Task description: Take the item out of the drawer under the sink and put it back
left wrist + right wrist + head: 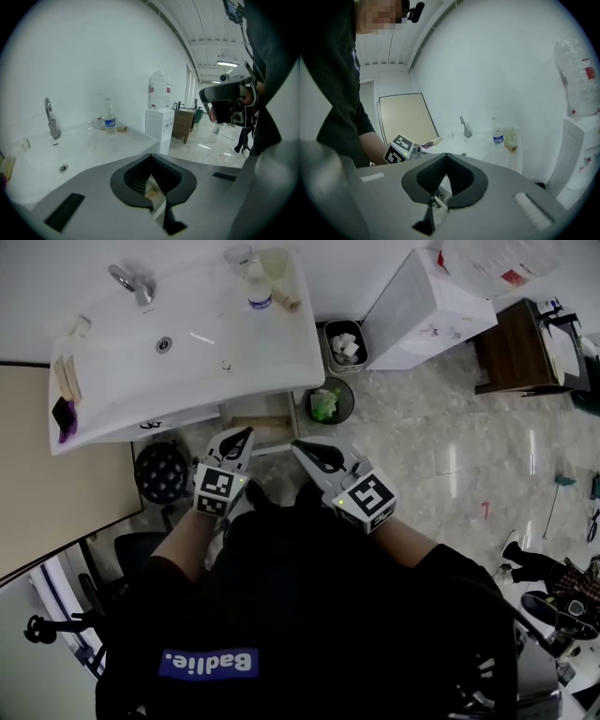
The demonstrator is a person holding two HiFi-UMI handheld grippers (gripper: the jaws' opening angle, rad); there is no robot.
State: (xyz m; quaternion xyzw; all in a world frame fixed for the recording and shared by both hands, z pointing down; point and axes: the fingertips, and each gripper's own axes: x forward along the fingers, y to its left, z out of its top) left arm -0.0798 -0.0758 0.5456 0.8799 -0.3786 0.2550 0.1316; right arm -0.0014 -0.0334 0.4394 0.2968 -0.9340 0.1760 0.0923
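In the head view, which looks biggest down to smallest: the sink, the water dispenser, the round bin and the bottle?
1. sink
2. water dispenser
3. round bin
4. bottle
The dispenser stands tall, nearer the camera, so it may look extra big.

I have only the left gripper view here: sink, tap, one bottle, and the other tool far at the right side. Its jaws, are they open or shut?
Observer: Shut. In the right gripper view the right tool has its jaws together, nothing between them.
Operator: What is below the sink? My view does not show it.
Observer: In the head view a white cabinet front sits under the sink, and the left tool points toward it.
Operator: Anything on the floor nearby?
Observer: Two bins beside the cabinet: a square bin holding white paper and a round bin holding something green.
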